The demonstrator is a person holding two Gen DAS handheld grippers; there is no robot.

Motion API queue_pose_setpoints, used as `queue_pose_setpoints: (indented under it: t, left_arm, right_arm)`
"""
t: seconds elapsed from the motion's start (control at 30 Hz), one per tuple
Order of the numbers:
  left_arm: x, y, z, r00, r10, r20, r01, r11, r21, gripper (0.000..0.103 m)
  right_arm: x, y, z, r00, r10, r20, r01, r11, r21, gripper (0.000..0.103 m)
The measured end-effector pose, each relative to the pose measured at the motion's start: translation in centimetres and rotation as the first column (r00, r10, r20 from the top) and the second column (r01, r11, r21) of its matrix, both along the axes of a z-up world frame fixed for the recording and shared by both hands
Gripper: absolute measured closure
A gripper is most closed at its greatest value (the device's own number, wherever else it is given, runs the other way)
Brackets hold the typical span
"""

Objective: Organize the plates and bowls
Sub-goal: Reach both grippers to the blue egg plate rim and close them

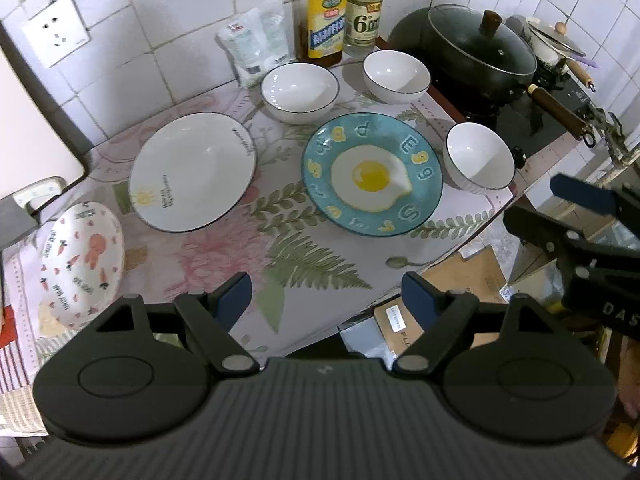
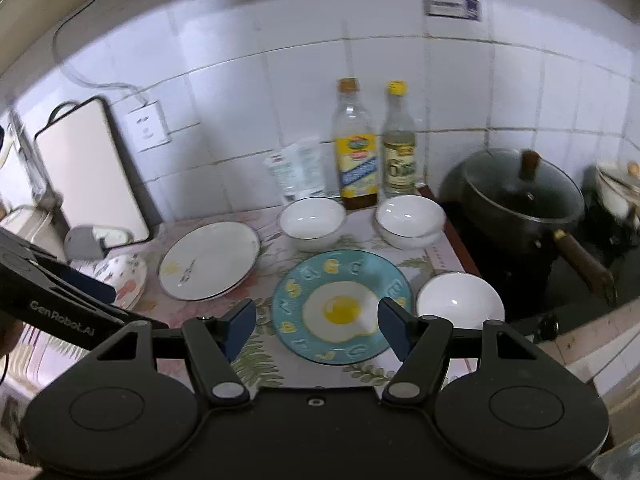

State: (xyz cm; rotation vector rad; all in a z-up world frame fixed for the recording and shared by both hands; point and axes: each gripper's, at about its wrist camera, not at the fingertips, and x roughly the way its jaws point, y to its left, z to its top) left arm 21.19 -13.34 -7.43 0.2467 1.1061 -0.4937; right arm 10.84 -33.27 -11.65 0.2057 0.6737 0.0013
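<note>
A floral cloth [image 1: 224,256] on the counter bears three plates and three white bowls. The blue fried-egg plate [image 1: 372,176] [image 2: 340,306] sits mid-right, a white dark-rimmed plate [image 1: 192,172] [image 2: 210,266] lies to its left, and a carrot-patterned plate [image 1: 80,264] [image 2: 126,276] is at the far left. Two bowls [image 1: 300,92] [image 1: 396,76] stand at the back, the third bowl [image 1: 480,156] [image 2: 460,300] right of the blue plate. My left gripper [image 1: 326,296] hovers open over the cloth's front edge, holding nothing. My right gripper [image 2: 318,326] is open too, above and in front of the blue plate.
Two bottles [image 1: 320,16] [image 1: 364,12] and a white bag [image 1: 256,44] line the tiled back wall. A lidded black pot [image 1: 476,48] sits on the stove at right. A white board [image 2: 92,176] leans at left. Cardboard boxes [image 1: 460,288] lie below the counter's front edge.
</note>
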Motion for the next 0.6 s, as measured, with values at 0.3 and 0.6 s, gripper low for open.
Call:
queue_pose_setpoints:
  t: [0.3,0.6]
  left_arm:
    - [2.0,-3.0,-4.3,0.989,0.114,0.090,-0.110,0.993,-0.047,0.015]
    - [4.7,-3.4,-10.4,0.980,0.177,0.092,-0.155,0.966,-0.209,0.015]
  right_arm:
    - [0.5,-3.4,-8.0,0.997,-0.062,0.042,0.057,0.992,0.108,0.031]
    - [3.8,-5.1,-15.9,0.994,-0.108,0.019,0.102,0.977,0.188,0.031]
